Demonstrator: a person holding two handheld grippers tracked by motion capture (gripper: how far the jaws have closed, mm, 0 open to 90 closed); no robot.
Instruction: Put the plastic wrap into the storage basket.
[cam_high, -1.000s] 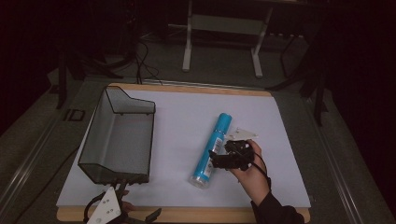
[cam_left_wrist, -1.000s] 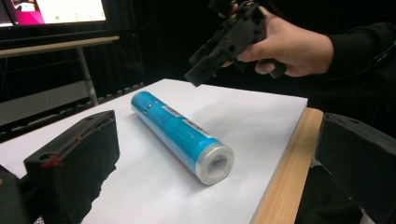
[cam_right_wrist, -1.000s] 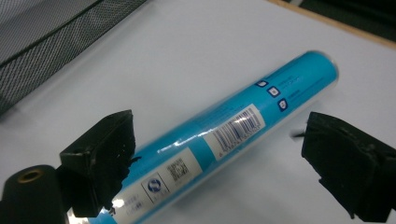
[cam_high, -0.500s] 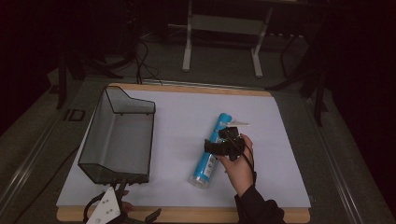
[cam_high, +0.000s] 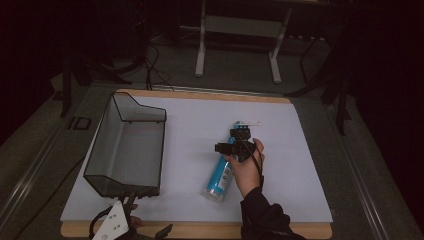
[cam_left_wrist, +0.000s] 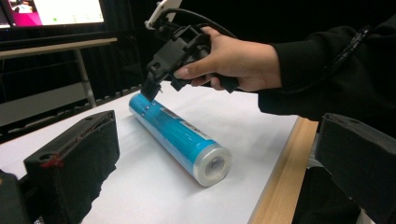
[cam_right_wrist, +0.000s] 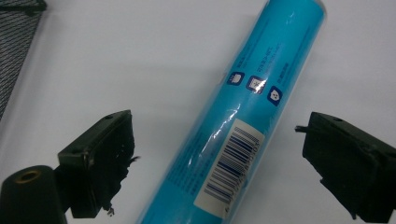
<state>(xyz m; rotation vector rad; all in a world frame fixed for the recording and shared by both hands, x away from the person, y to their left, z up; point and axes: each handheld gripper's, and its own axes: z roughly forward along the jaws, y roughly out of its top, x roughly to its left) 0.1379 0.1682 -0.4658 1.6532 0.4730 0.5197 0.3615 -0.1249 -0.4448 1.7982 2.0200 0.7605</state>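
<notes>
White paper covers the wooden table (cam_high: 300, 232), and on it lie one long blue plastic-wrapped roll (cam_high: 223, 172) and one black wire-mesh basket (cam_high: 127, 145), well apart. The right gripper (cam_high: 237, 142) hangs over the roll's far half, jaws spread wide to either side of it and gripping nothing, probably lined up to close across its width. The left gripper (cam_high: 132, 227) waits at the near edge by the basket, also wide open and empty.
</notes>
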